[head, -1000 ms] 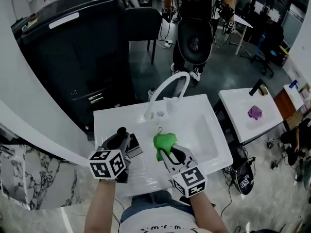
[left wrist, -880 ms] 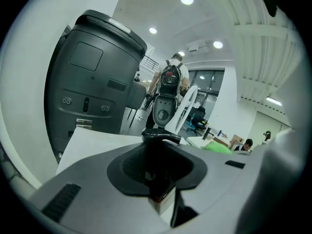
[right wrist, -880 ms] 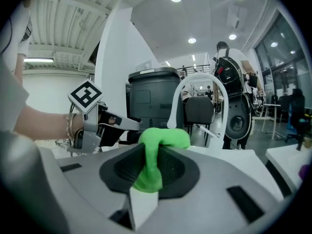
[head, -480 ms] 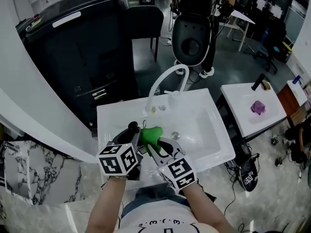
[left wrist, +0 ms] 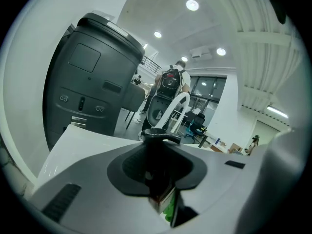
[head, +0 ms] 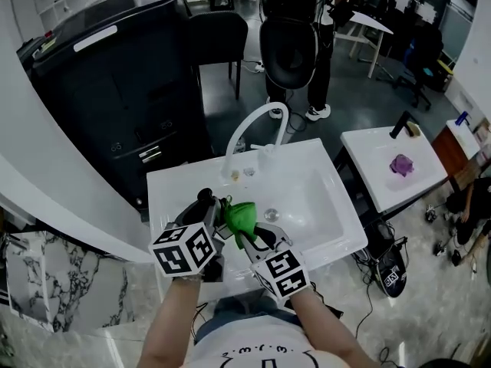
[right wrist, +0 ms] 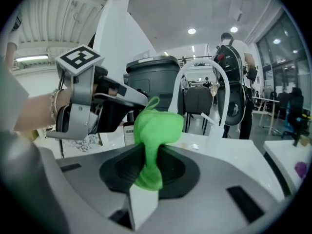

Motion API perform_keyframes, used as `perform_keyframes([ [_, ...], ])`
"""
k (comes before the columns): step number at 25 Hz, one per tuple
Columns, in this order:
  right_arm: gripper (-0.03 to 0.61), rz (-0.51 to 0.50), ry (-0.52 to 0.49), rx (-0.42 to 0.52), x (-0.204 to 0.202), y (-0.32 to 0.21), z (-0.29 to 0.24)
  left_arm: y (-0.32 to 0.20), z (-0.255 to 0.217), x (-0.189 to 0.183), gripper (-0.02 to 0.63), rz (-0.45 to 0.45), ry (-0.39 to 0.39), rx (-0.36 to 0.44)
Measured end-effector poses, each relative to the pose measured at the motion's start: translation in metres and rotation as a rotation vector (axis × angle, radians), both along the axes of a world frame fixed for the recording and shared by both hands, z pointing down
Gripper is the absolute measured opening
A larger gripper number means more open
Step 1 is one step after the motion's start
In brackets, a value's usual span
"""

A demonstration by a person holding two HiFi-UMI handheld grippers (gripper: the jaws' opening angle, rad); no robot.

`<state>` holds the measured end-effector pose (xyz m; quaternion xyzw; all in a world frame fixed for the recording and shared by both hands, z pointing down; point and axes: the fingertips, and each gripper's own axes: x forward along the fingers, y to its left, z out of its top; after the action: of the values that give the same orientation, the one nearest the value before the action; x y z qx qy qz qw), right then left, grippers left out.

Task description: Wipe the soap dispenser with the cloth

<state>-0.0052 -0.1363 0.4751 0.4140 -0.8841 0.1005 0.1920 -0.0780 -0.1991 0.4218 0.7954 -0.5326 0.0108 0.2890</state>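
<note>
Head view: a person stands at a white rectangular sink point(head: 311, 205) with a white arched tap point(head: 253, 125). 2 handheld grippers meet above the sink's front left corner. The left gripper point(head: 202, 215) carries a dark soap dispenser with a black pump head point(head: 205, 198), held upright and clear of the sink top. The right gripper point(head: 249, 234) carries a bright green cloth point(head: 239, 215), whose bunched end sits against the dispenser's right side; whether it presses there I cannot tell.

In the left gripper view, the left gripper point(left wrist: 157, 174) has its 2 jaws clamped on the dispenser's body point(left wrist: 158, 160), the pump head rising just above them and a sliver of green showing below.

In the right gripper view, the right gripper point(right wrist: 148, 172) has its jaws squeezed together on the cloth point(right wrist: 157, 128), which bulges up out of them in a rounded wad. The dispenser's pale label point(right wrist: 128, 133) shows just left of and behind that wad.

Behind the sink stand a large dark grey cabinet point(head: 115, 75) and a person wearing a black backpack point(head: 295, 21). To the right, well apart, a purple cloth point(head: 400, 164) lies on a 2nd white sink point(head: 368, 156).
</note>
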Motion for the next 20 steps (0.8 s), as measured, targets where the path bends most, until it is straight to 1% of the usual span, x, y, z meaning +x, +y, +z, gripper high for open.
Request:
perform_keyframes([
  [3, 0.084, 0.019, 0.042, -0.039, 0.007, 0.001, 0.013, -0.004, -0.001, 0.001, 0.092, -0.009, 0.012, -0.003],
  [5, 0.084, 0.018, 0.051, -0.042, 0.01, 0.002, 0.014, -0.006, -0.002, 0.002, 0.092, -0.013, 0.015, -0.002],
  [7, 0.084, -0.019, 0.021, 0.003, 0.007, 0.006, 0.003, -0.007, -0.002, 0.002, 0.092, -0.018, 0.018, -0.002],
  [10, 0.084, -0.112, -0.054, 0.102, -0.007, 0.015, -0.024, -0.008, -0.001, 0.003, 0.092, -0.017, 0.017, -0.005],
  [13, 0.084, -0.18, -0.056, 0.15, -0.023, 0.016, -0.037, -0.006, -0.002, 0.007, 0.092, -0.005, 0.015, -0.006],
  [17, 0.084, -0.235, -0.034, 0.135, -0.038, 0.014, -0.032, -0.002, -0.003, 0.011, 0.092, -0.003, 0.005, -0.013],
  [20, 0.084, -0.227, -0.047, 0.105, -0.041, 0.013, -0.027, -0.001, -0.002, 0.009, 0.092, 0.0, 0.002, -0.022],
])
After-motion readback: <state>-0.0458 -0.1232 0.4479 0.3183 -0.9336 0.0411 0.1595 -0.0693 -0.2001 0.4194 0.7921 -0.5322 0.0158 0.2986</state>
